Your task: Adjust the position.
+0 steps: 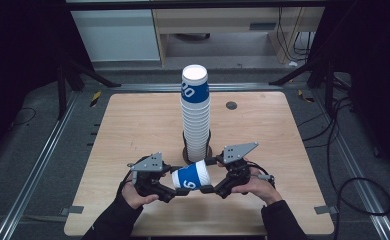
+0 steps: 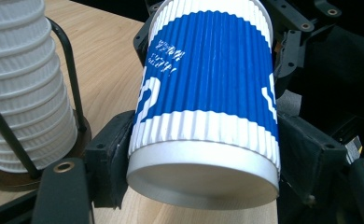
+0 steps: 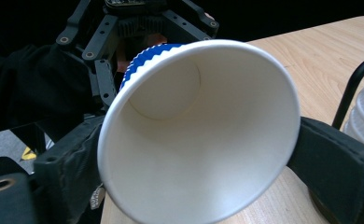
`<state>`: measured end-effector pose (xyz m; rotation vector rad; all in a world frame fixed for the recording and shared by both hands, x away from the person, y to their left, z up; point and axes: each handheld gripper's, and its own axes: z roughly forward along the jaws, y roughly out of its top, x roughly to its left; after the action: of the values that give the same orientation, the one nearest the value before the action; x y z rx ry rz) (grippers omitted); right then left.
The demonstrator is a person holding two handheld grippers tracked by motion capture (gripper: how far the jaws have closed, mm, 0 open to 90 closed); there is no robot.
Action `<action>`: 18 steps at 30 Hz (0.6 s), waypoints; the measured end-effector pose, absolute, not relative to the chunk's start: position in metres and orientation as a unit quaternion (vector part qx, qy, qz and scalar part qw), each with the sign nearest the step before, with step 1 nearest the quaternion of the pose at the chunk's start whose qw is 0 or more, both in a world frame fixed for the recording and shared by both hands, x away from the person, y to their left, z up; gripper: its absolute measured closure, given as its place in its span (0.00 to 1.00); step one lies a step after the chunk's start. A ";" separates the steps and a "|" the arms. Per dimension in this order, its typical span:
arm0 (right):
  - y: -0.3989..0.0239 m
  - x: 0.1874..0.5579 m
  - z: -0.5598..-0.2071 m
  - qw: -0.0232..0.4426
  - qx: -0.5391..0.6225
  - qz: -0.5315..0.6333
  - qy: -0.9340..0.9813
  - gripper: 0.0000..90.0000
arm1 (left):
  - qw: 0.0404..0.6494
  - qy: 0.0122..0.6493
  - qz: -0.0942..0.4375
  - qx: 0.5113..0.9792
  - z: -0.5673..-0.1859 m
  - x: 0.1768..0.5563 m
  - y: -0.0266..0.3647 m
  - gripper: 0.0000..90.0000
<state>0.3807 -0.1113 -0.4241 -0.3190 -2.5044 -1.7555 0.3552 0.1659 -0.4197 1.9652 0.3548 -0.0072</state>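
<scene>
A blue-and-white ribbed paper cup point(image 1: 190, 176) lies on its side just above the table's front, held between both grippers. My left gripper point(image 1: 175, 181) is shut on the cup's narrow base end, and in the left gripper view its pads point(image 2: 110, 154) press the white band near the bottom of the cup point(image 2: 208, 93). My right gripper point(image 1: 209, 175) grips the wide mouth end. In the right gripper view the cup's open rim point(image 3: 199, 135) sits between the two black pads point(image 3: 73, 163), touching both. The inside of the cup is empty.
A tall stack of matching cups point(image 1: 195, 115) stands in a black wire holder point(image 2: 70, 60) on a round base point(image 1: 197, 154), right behind the held cup. The wooden table point(image 1: 133, 125) has bare room left and right of the stack. A small dark disc point(image 1: 231, 105) lies at the back.
</scene>
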 end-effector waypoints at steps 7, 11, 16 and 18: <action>-0.111 0.381 -0.427 0.052 -0.096 -0.575 -0.811 0.14 | 0.538 0.142 -0.010 0.831 -0.422 0.353 0.160 0.29; -0.112 0.381 -0.429 0.058 -0.095 -0.577 -0.809 0.15 | 0.539 0.142 -0.013 0.830 -0.422 0.354 0.161 0.29; -0.113 0.382 -0.428 0.063 -0.094 -0.578 -0.808 0.17 | 0.542 0.142 -0.018 0.828 -0.423 0.355 0.161 0.29; -0.114 0.382 -0.428 0.068 -0.095 -0.580 -0.806 0.17 | 0.544 0.142 -0.019 0.827 -0.422 0.355 0.162 0.28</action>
<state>0.3820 -0.1136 -0.4280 -0.2871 -2.4299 -1.7462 0.3551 0.1621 -0.4225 1.9618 0.3379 -0.0449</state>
